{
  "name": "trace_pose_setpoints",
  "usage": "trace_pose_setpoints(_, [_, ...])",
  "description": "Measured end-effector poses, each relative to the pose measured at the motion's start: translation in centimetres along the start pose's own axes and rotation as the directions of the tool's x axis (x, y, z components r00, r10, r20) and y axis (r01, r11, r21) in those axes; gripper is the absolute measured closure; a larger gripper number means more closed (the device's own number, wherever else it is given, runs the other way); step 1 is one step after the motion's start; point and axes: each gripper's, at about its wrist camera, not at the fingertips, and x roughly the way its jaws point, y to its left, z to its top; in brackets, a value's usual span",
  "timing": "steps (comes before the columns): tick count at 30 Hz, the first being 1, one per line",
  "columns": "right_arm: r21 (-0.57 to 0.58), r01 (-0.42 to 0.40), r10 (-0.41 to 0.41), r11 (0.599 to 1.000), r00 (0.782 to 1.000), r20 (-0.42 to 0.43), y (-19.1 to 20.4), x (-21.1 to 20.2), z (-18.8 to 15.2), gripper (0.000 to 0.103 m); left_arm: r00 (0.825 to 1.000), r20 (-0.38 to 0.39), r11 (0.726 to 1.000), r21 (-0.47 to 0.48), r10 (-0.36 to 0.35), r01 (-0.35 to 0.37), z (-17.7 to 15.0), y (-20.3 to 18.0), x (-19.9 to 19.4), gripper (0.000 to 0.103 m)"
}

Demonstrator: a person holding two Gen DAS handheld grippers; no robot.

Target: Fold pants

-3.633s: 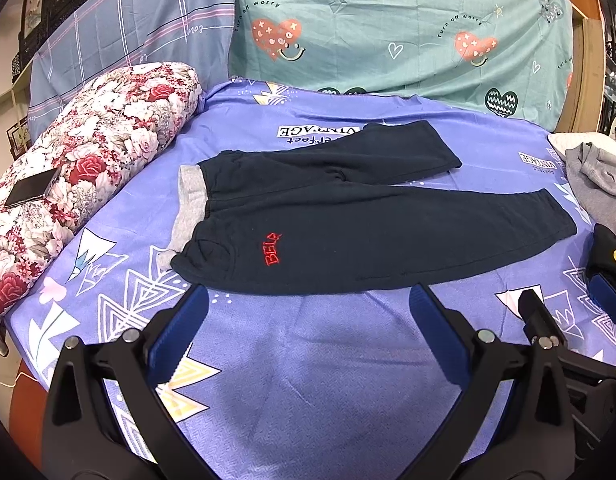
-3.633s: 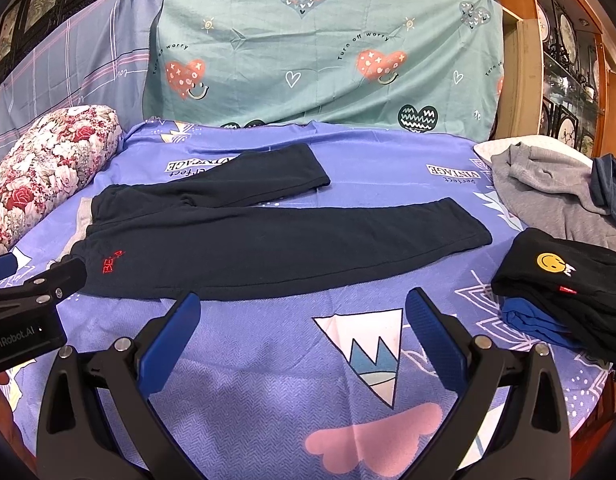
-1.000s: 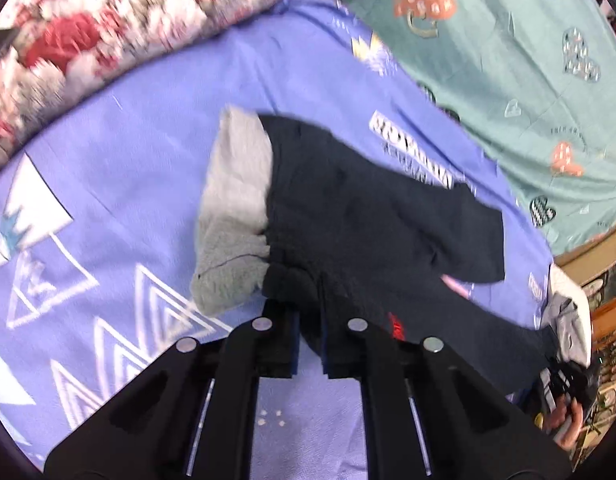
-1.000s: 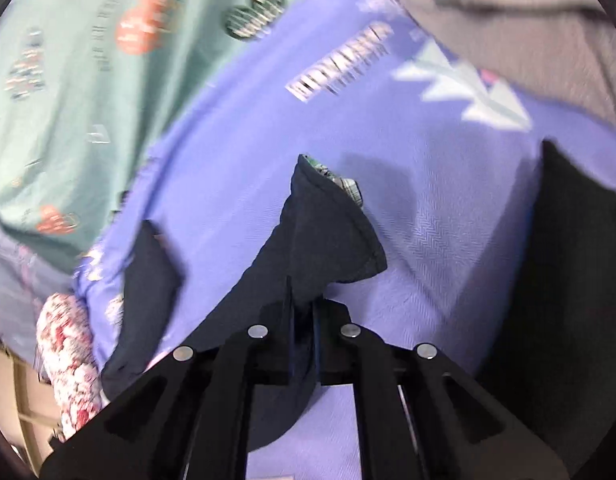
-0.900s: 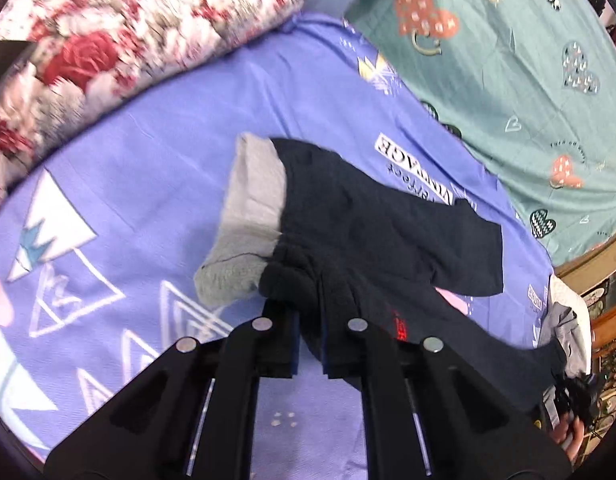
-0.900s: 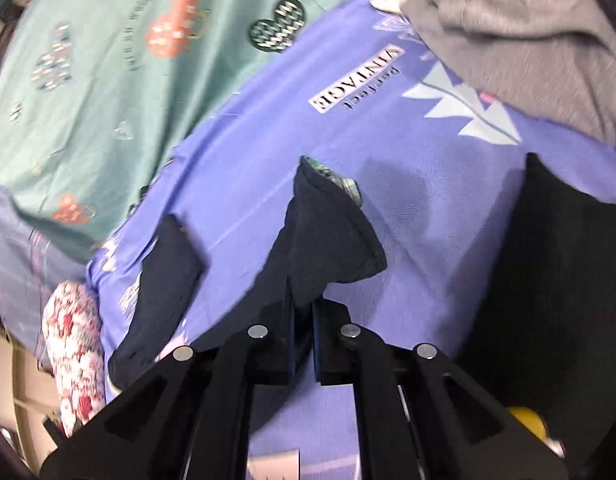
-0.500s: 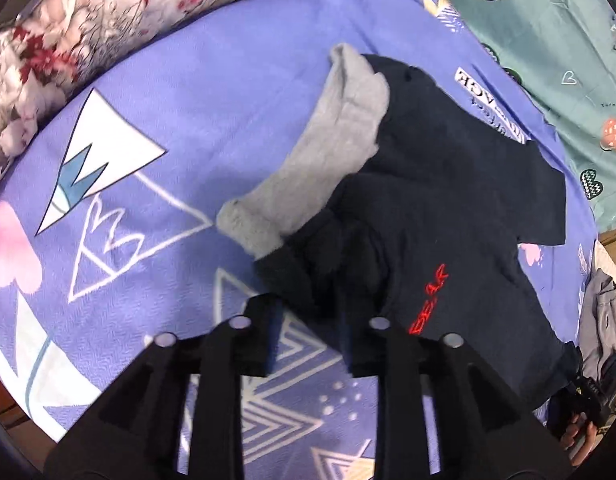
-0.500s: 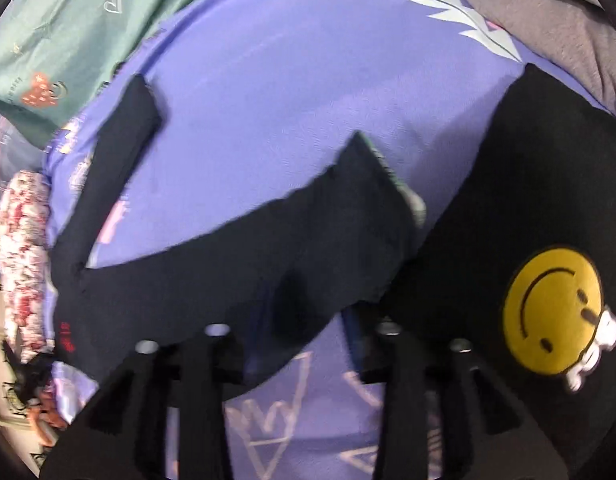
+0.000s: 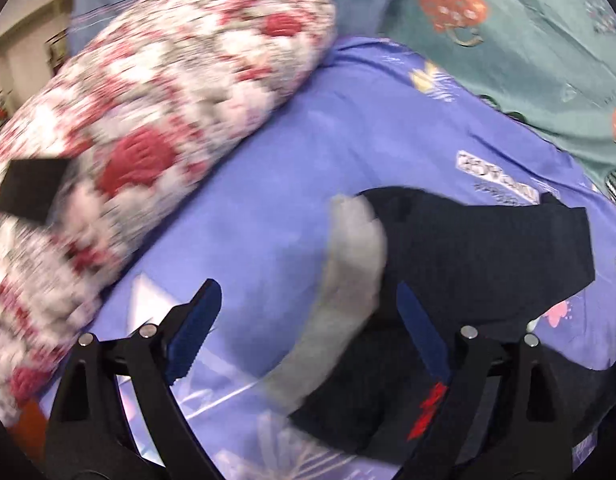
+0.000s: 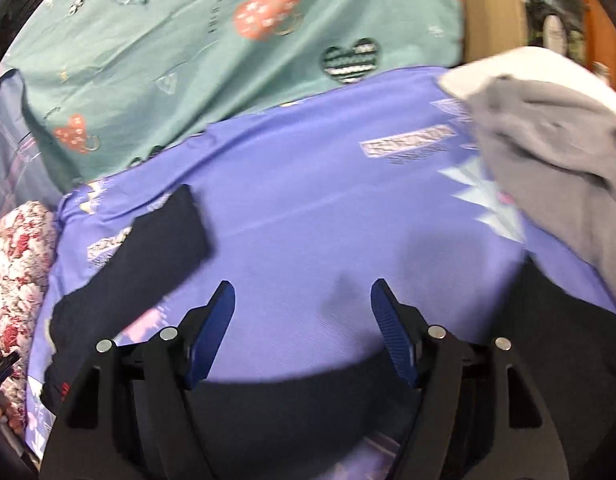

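Both jaws just opened wide, gripping nothing, left gripper [image 9: 308,320] over the grey waistband [image 9: 347,280] of the dark navy fabric pants [image 9: 487,248], right gripper [image 10: 302,304] above bare purple patterned bedsheet [image 10: 327,200], pants' leg beneath its fingers, floral bolster [image 9: 148,120] beyond left.

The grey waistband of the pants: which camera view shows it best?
The left wrist view: the grey waistband lies in full sight between the open left gripper fingers. The right wrist view shows only dark pants fabric.

Bare bedsheet [image 10: 327,208] mid-bed, floral pillow [image 9: 148,120] left, seemingly grey clothes [image 10: 547,152] right
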Motion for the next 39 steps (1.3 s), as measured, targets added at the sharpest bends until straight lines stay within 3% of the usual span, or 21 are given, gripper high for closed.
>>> trace_pose_setpoints(7, [0.004, -0.13, 0.13, 0.992, 0.986, -0.105, 5.8, 10.6, 2.7, 0.032, 0.996, -0.055, 0.994, 0.084, -0.063, 0.067, 1.2, -8.0, 6.4, 0.013])
trace_pose_setpoints(12, [0.006, -0.182, 0.18, 0.983, 0.97, -0.161, 8.2, 16.4, 4.0, 0.032, 0.997, -0.08, 0.999, 0.043, -0.014, 0.018, -0.2, -8.2, 9.4, 0.013])
trace_pose_setpoints(14, [0.03, -0.226, 0.228, 0.974, 0.955, -0.188, 8.9, 18.2, 4.2, 0.032, 0.997, -0.083, 0.999, 0.046, -0.004, 0.008, -0.6, -8.1, 10.3, 0.013])
trace_pose_setpoints(16, [0.024, -0.226, 0.226, 0.974, 0.951, -0.21, 9.9, 19.4, 4.5, 0.034, 0.997, -0.072, 0.998, 0.062, 0.002, 0.003, -1.0, -7.9, 10.5, 0.012])
trace_pose_setpoints(18, [0.022, -0.236, 0.234, 0.971, 0.943, -0.237, 10.7, 20.1, 4.4, 0.051, 0.998, -0.06, 0.997, 0.074, 0.015, -0.01, -1.3, -8.0, 10.7, 0.012])
trace_pose_setpoints(19, [0.017, -0.247, 0.242, 0.969, 0.933, -0.265, 11.3, 20.5, 4.3, 0.067, 0.998, -0.054, 0.996, 0.083, 0.018, -0.013, -1.5, -8.1, 10.8, 0.011])
trace_pose_setpoints(21, [-0.013, -0.226, 0.215, 0.974, 0.943, -0.255, 12.3, 20.2, 4.2, 0.084, 0.998, -0.05, 0.995, 0.1, 0.032, -0.026, -1.6, -8.4, 11.0, 0.01])
trace_pose_setpoints(23, [-0.059, -0.216, 0.199, 0.975, 0.957, -0.211, 13.8, 18.7, 4.5, 0.09, 0.998, -0.047, 0.994, 0.102, 0.031, -0.026, -1.6, -8.4, 11.0, 0.009])
trace_pose_setpoints(25, [-0.111, -0.27, 0.248, 0.956, 0.952, -0.179, 16.1, 16.3, 4.4, 0.091, 0.999, -0.05, 0.996, 0.089, 0.019, -0.014, -1.5, -8.1, 10.9, 0.009])
trace_pose_setpoints(27, [-0.177, -0.345, 0.31, 0.922, 0.93, -0.198, 18.6, 14.8, 3.6, 0.091, 0.999, -0.054, 0.997, 0.077, 0.006, -0.002, -1.4, -7.8, 10.9, 0.009])
trace_pose_setpoints(29, [-0.252, -0.443, 0.377, 0.86, 0.886, -0.27, 22.1, 13.6, 1.9, 0.091, 0.999, -0.054, 0.997, 0.071, 0.003, 0.001, -1.4, -7.8, 10.8, 0.009])
trace_pose_setpoints(31, [-0.289, -0.537, 0.426, 0.792, 0.826, -0.369, 25.1, 13.4, -0.3, 0.091, 0.999, -0.053, 0.998, 0.069, 0.0, 0.004, -1.4, -7.8, 10.8, 0.009])
trace_pose_setpoints(33, [-0.271, -0.595, 0.447, 0.757, 0.774, -0.449, 26.8, 14.3, -2.1, 0.088, 0.999, -0.053, 0.998, 0.065, -0.006, 0.01, -1.4, -7.7, 10.8, 0.009])
trace_pose_setpoints(35, [-0.198, -0.651, 0.466, 0.733, 0.693, -0.55, 28.0, 16.2, -4.0, 0.076, 0.998, -0.054, 0.998, 0.049, -0.023, 0.026, -1.4, -7.5, 10.6, 0.009])
trace_pose_setpoints(37, [-0.161, -0.652, 0.462, 0.741, 0.668, -0.583, 28.2, 17.0, -4.8, 0.061, 0.998, -0.058, 0.999, 0.025, -0.039, 0.041, -1.3, -7.1, 10.6, 0.009])
trace_pose_setpoints(39, [-0.123, -0.674, 0.498, 0.729, 0.645, -0.58, 27.6, 16.9, -4.5, 0.061, 0.996, -0.066, 0.998, -0.011, -0.055, 0.055, -1.1, -6.4, 10.6, 0.009])
